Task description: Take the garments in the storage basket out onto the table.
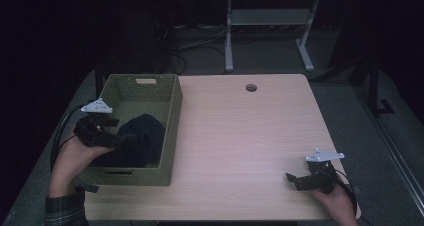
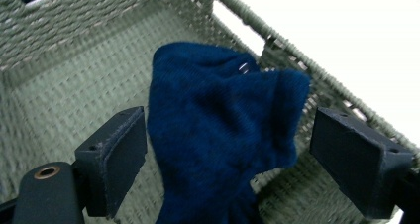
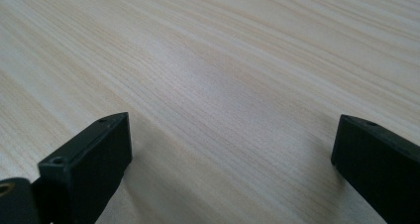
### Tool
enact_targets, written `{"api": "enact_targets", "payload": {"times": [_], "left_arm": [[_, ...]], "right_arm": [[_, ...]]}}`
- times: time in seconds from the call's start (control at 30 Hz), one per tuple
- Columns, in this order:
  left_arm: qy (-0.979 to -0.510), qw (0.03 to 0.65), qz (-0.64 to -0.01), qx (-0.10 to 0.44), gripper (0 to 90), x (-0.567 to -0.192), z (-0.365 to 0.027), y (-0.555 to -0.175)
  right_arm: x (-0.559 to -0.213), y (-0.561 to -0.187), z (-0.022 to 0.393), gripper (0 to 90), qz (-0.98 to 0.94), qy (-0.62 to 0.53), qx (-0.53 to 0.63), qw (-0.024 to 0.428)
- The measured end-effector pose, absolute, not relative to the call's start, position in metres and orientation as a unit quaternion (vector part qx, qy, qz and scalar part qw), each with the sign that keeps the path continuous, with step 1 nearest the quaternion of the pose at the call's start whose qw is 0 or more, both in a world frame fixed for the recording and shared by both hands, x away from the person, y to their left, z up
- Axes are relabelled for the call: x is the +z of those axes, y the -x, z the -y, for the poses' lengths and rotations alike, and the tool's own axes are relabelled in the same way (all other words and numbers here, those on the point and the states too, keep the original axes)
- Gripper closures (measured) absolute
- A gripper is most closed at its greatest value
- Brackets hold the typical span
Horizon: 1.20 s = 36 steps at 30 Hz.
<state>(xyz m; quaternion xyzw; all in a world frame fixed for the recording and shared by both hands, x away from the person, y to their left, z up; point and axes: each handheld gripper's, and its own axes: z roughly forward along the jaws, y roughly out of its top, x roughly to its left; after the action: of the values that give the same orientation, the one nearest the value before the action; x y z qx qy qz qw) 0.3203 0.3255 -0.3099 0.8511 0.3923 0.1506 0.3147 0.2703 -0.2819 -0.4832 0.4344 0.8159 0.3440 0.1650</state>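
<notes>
One blue cloth lies in the basket, apparently untouched between the spread left tool.

Dark blue knit cloth, soft and crumpled, bunched in the near half of the green woven basket, against its right wall.

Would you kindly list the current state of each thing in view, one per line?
Left hand-held gripper: open over the basket, jaws either side of the cloth, not clamped.
Right hand-held gripper: open, holding nothing, low over the table.
Dark blue cloth: crumpled, lying inside the basket.
Woven basket: upright on the table's left side, open-topped.
Table: bare wood around the basket.
</notes>
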Motion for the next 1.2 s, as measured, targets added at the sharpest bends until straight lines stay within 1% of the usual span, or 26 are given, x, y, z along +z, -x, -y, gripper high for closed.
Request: {"api": "enact_targets", "payload": {"times": [0.43,0.73,1.2], "left_arm": [[-0.854,0.290,-0.410,0.138,14.2,-0.322,-0.337,-0.322],[-0.868,0.242,-0.417,0.119,14.1,-0.337,-0.339,-0.329],[-0.884,0.186,-0.419,0.089,14.2,-0.358,-0.336,-0.337]], "right_arm": [[-0.483,-0.270,0.282,2.0,-0.816,-0.434,0.344,0.165],[-0.483,-0.270,0.282,2.0,-0.816,-0.434,0.344,0.165],[-0.483,-0.270,0.282,2.0,-0.816,-0.434,0.344,0.165]]}}
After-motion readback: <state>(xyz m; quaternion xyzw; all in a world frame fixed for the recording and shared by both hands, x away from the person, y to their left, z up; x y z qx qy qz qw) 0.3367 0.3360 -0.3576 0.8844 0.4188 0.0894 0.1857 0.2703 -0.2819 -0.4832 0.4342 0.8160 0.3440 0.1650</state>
